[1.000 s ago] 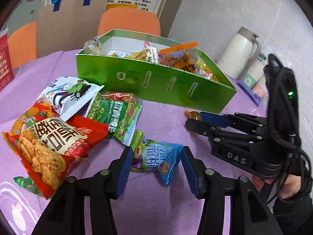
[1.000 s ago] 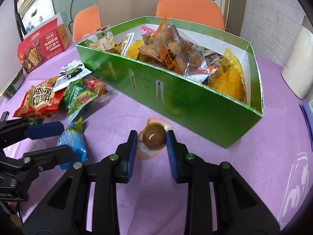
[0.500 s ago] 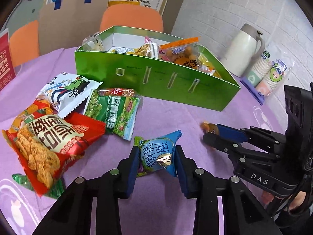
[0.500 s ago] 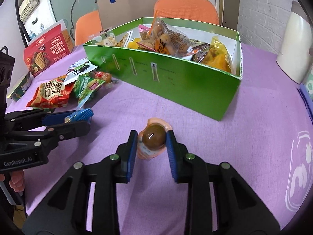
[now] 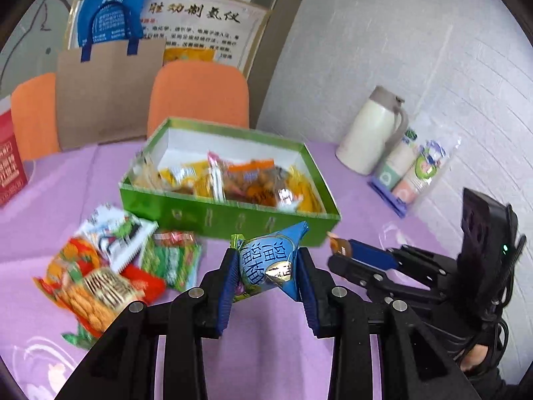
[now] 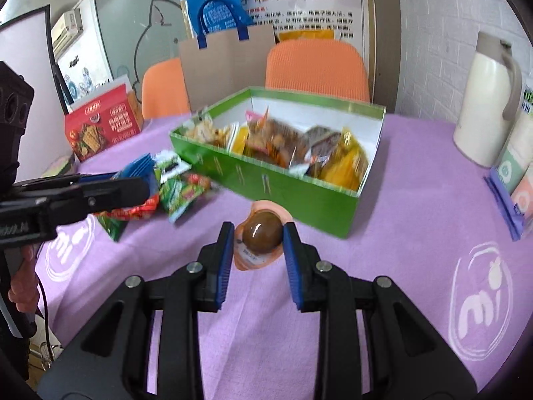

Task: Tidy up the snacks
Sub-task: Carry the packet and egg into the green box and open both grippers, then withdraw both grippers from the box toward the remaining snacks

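My left gripper (image 5: 266,266) is shut on a blue plum snack packet (image 5: 271,261), held in the air above the purple table, in front of the green snack box (image 5: 230,218). My right gripper (image 6: 256,240) is shut on a packed brown egg (image 6: 261,233) in an orange wrapper, also lifted, just before the green snack box (image 6: 286,190). The box holds several packets. Loose packets lie left of it: a red cracker bag (image 5: 100,291), a green pea bag (image 5: 170,261) and a white bag (image 5: 115,230). In the left wrist view, the right gripper (image 5: 339,250) with the egg is at the right.
A white thermos (image 5: 369,133) and stacked paper cups (image 5: 416,170) stand at the back right by the brick wall. A red carton (image 6: 103,123) sits at the back left. Orange chairs (image 6: 316,66) and a paper bag (image 6: 226,63) stand behind the table. A hand (image 6: 23,283) holds the left tool.
My left gripper closed on the blue packet and lifted it off the table. Both grippers rose and pulled back from the box; the right kept hold of the egg throughout.
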